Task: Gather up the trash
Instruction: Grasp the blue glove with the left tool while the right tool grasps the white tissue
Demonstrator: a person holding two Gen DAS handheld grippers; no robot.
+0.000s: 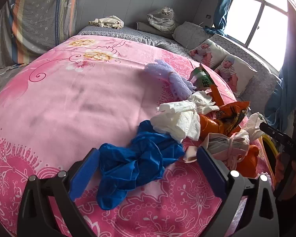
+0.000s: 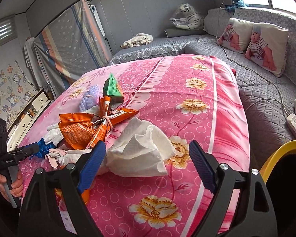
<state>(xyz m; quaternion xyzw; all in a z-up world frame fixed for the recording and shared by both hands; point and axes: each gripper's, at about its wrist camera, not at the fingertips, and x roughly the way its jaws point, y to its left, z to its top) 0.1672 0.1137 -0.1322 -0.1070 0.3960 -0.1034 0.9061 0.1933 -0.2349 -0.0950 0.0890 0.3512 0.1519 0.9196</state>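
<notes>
On the pink floral blanket (image 1: 69, 108) lies a pile of trash. In the left wrist view a crumpled blue glove (image 1: 136, 164) lies between the wide-apart pads of my left gripper (image 1: 148, 158), which is open. Beyond the glove are white tissues (image 1: 179, 120), orange wrappers (image 1: 227, 118), a green packet (image 1: 202, 78) and a purple foam net (image 1: 171, 79). In the right wrist view my right gripper (image 2: 147, 154) is open, with a crumpled white tissue (image 2: 140, 150) between its fingers and not pressed. The orange wrappers (image 2: 82, 128) lie just behind it.
A yellow-rimmed bin (image 2: 276, 152) stands at the blanket's right edge. A grey quilted sofa (image 2: 256, 90) with baby-print pillows (image 2: 266, 47) runs behind and to the right. A power strip (image 2: 295, 124) and cable lie on it. A person's hand (image 2: 15, 185) holds the left gripper's handle.
</notes>
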